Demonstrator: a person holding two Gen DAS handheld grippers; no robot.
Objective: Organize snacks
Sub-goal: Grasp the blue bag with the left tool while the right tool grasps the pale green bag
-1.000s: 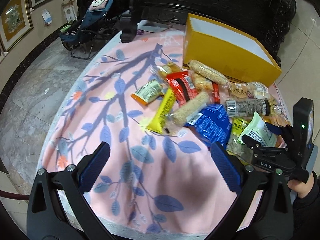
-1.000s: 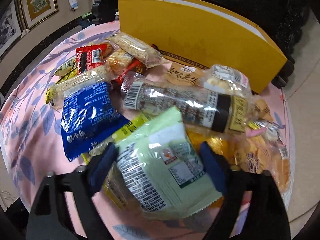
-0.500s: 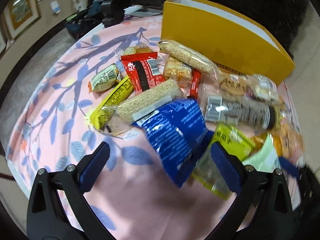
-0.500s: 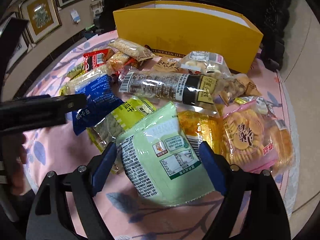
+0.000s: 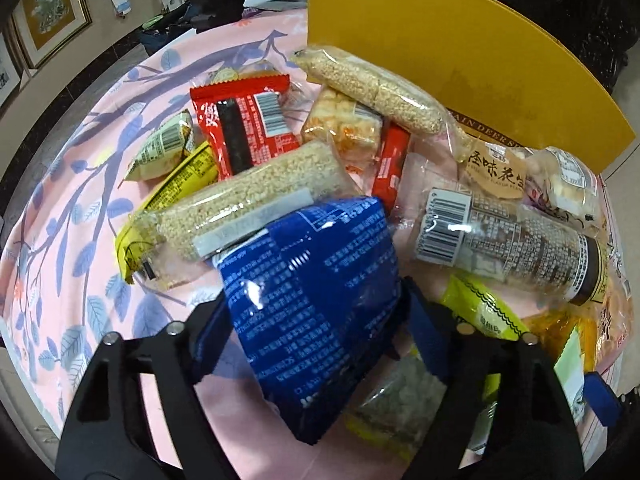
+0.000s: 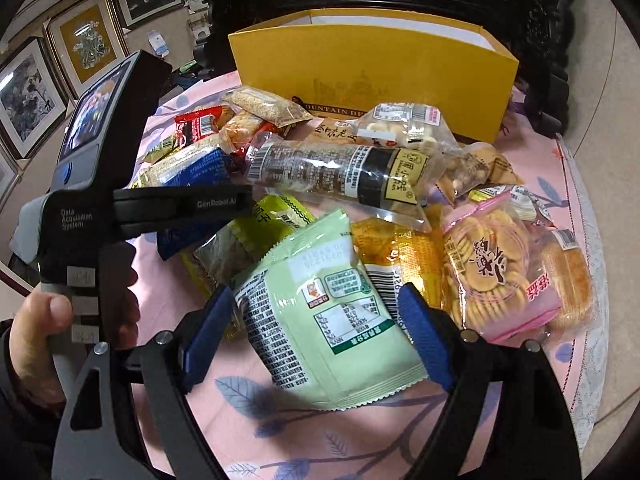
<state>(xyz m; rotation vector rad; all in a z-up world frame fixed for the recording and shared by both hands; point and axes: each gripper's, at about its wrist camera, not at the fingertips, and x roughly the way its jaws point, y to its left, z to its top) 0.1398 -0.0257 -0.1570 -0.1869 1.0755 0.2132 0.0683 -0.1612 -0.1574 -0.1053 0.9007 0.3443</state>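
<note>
A pile of snack packets lies on a pink leaf-print tablecloth (image 5: 100, 184) in front of an open yellow box (image 5: 452, 60), which also shows in the right wrist view (image 6: 372, 64). My left gripper (image 5: 316, 340) has closed in on a blue packet (image 5: 312, 288), its pads against both sides. My right gripper (image 6: 320, 344) holds a pale green packet (image 6: 328, 320) between its pads, just above the cloth. The left gripper's body (image 6: 120, 208) shows at the left of the right wrist view.
Around them lie a long dark-label tube packet (image 5: 516, 240), two sesame bars (image 5: 248, 196), a red packet (image 5: 244, 124), a yellow-green packet (image 6: 276, 216), and pink-bagged biscuits (image 6: 500, 268). The table edge (image 6: 592, 320) runs on the right. Framed pictures hang on the far left wall.
My left gripper moved forward and right onto the blue packet and narrowed its jaws around it. My right gripper drew back and up a little with the green packet.
</note>
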